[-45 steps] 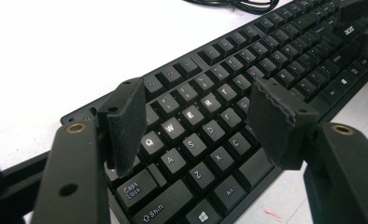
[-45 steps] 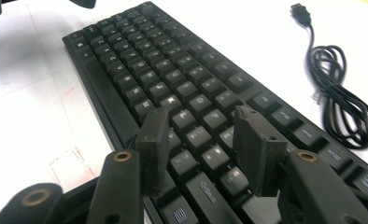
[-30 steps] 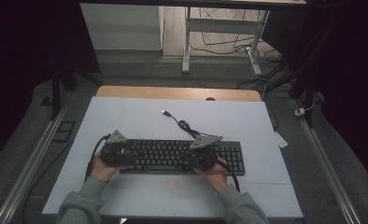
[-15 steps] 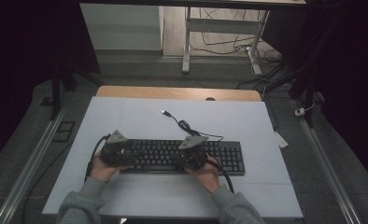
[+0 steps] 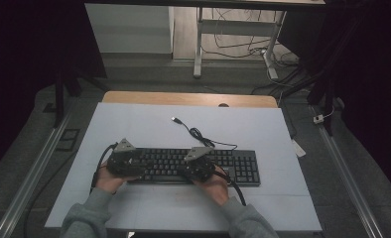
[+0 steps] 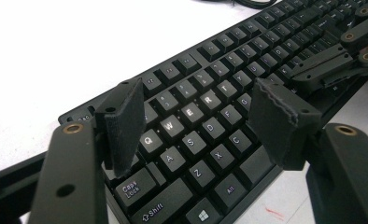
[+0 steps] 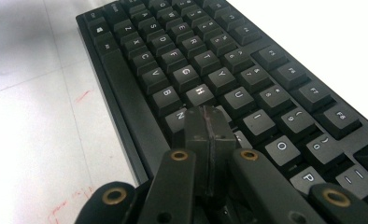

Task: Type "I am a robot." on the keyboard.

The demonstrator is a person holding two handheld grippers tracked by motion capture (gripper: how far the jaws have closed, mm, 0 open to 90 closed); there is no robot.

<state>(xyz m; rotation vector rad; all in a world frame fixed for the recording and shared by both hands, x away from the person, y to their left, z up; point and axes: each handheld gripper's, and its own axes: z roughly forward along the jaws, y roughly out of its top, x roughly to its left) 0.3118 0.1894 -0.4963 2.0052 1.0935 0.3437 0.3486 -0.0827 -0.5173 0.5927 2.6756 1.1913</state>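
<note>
With the right tongs (image 7: 209, 122) pressed together over the J key and the left tongs (image 6: 205, 123) wide above the keyboard (image 5: 193, 166) on the desk (image 5: 134, 124), the blunt tip may hit 2 neighbouring keys.

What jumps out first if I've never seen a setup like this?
A black keyboard lies across the near half of a pale table, its cable curling away behind it. A person's hands hold two black grippers over the keys: the right gripper, jaws pressed shut, points down near the J key, while the left gripper hovers with jaws wide apart above the Q-W-E-R letters.
</note>
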